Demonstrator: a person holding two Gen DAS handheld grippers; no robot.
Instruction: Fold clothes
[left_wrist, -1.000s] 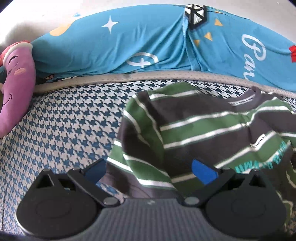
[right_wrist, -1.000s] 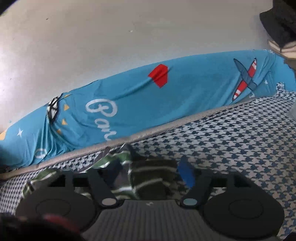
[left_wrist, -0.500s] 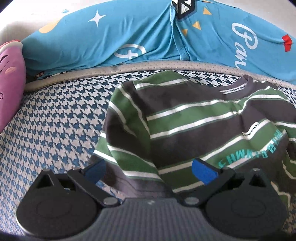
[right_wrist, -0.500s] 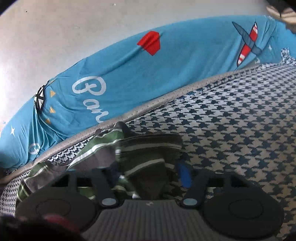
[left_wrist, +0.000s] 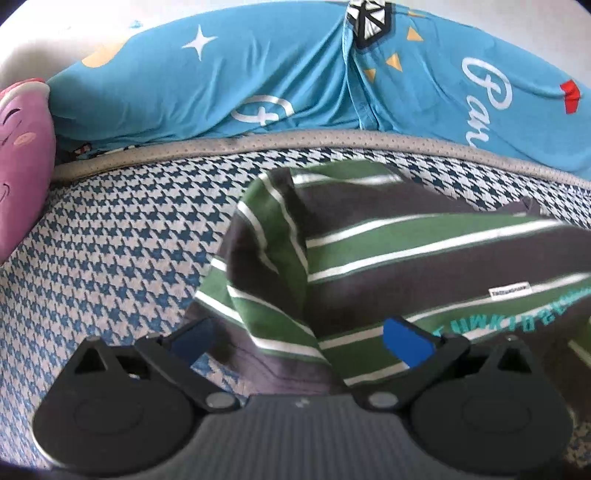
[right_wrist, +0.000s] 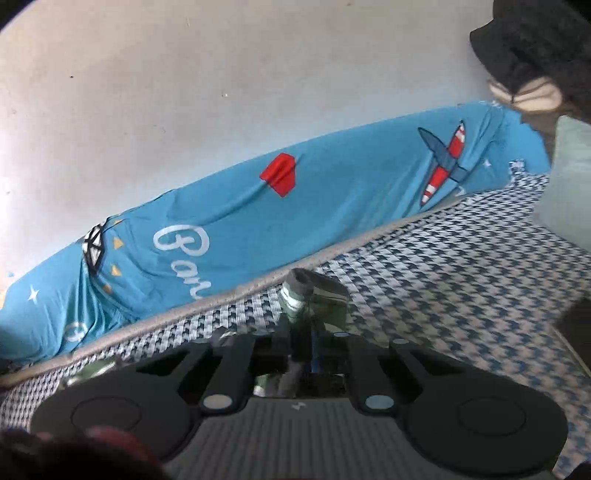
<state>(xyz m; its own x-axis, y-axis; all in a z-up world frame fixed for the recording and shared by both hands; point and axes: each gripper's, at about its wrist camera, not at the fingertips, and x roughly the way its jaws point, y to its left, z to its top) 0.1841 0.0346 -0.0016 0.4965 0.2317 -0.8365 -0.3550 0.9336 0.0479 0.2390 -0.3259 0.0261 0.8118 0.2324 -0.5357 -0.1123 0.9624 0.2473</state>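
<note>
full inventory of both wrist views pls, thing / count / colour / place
shirt: 1, grey and green with white stripes, lying on the bed, one sleeve folded over; one end bunched in the right gripper
bed cover: 1, blue and white houndstooth, under the shirt
bed edging: 1, grey, along the far edge of the cover
sheet: 1, turquoise with prints (star, plane, lettering), behind the edging against the wall
plush toy: 1, pink-purple, far left of the left view
wall: 1, off-white, behind the sheet
dark item: 1, black, top right of the right view; cannot tell what it is
left gripper: 1, black with blue pads, open over the shirt
right gripper: 1, black, shut on the shirt
</note>
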